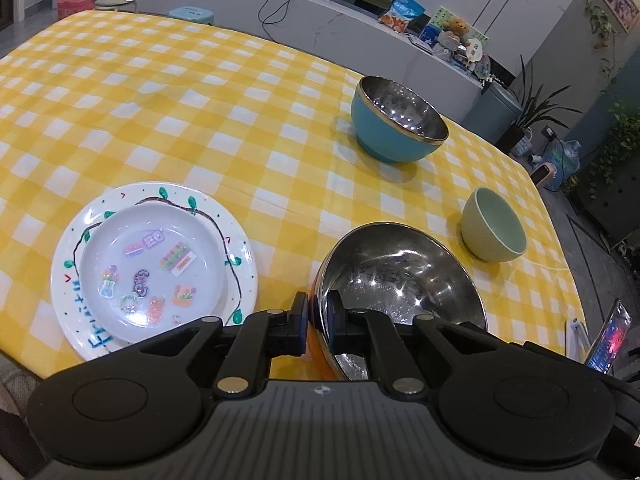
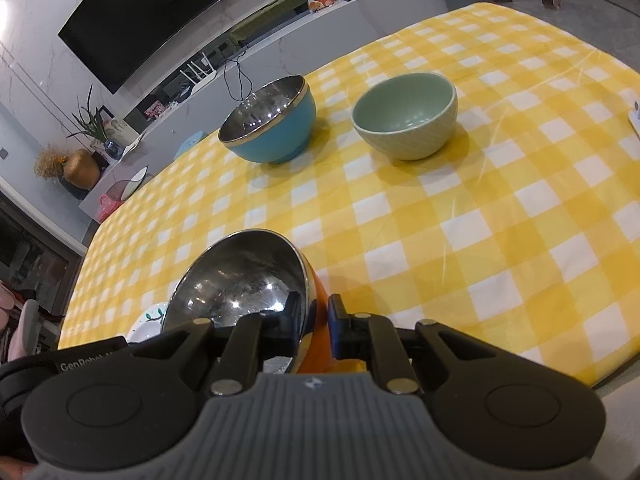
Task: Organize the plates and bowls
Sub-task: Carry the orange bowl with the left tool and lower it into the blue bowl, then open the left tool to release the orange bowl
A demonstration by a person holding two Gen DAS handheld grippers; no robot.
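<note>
Left wrist view: both tools [image 1: 317,312] [image 2: 314,316] pinch the steel-lined orange bowl's [image 1: 400,276] rim.

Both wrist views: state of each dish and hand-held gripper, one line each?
Orange bowl: upright, tilted, rim clamped from both sides.
Left hand-held gripper: shut on its rim.
Right hand-held gripper: shut on its rim.
Blue bowl: upright, empty.
Green bowl: upright, empty.
Small plate: stacked on large plate.

Yellow checked tablecloth [image 1: 224,92]; phone [image 1: 610,334] – television [image 2: 152,16].
</note>
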